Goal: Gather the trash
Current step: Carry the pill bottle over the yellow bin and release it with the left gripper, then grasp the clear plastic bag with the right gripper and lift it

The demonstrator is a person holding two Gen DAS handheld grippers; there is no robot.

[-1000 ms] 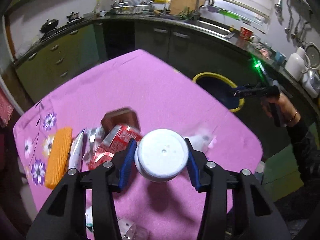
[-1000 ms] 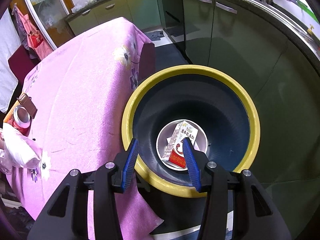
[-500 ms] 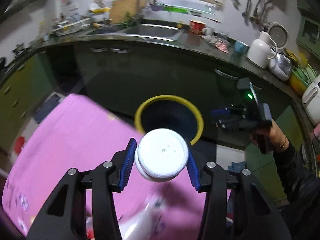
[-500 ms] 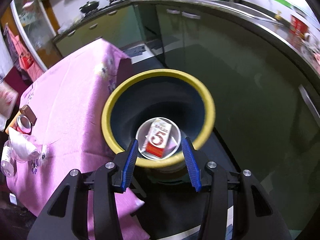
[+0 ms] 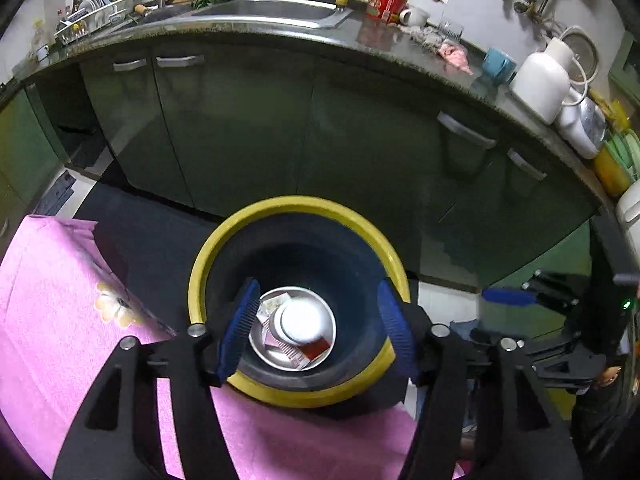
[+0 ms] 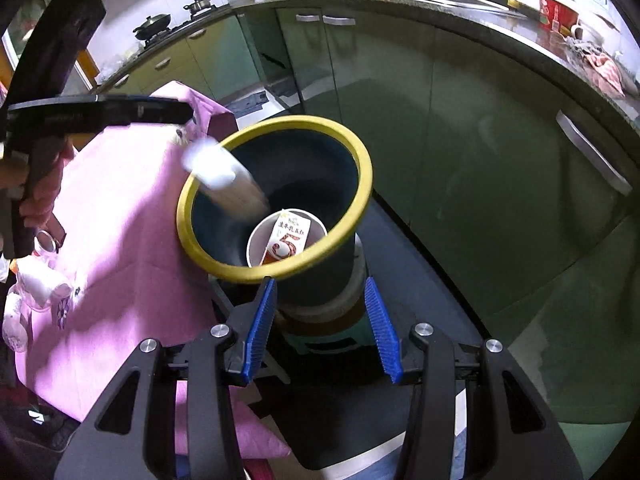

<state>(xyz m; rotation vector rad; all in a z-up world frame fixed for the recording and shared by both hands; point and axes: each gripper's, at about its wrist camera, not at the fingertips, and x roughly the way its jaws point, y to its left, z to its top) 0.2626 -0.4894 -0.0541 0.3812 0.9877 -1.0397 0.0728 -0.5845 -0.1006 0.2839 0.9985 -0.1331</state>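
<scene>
Left gripper (image 5: 316,328): over the bin's mouth, jaws opening, nothing pressed between the blue pads; only a dark side profile of it shows in the right wrist view.
White cup (image 6: 224,178): falling at the bin's rim in the right wrist view, smeared by motion blur; in the left wrist view it appears deep in the bin, base up (whether it has landed is unclear).
Bin (image 5: 208,264): dark walls, yellow rim, standing just beside the table edge; its near rim is cut off by the left gripper's fingers.
Milk carton (image 6: 289,237): lying at the bottom of the bin, partly covered by the cup in the left wrist view.
Right gripper (image 6: 320,320): beside the bin, jaws parted, empty.
Pink tablecloth (image 6: 120,220): more trash at its far left edge, too distorted to identify.
Person's hand (image 6: 38,196): on the left gripper's handle, mostly hidden.
</scene>
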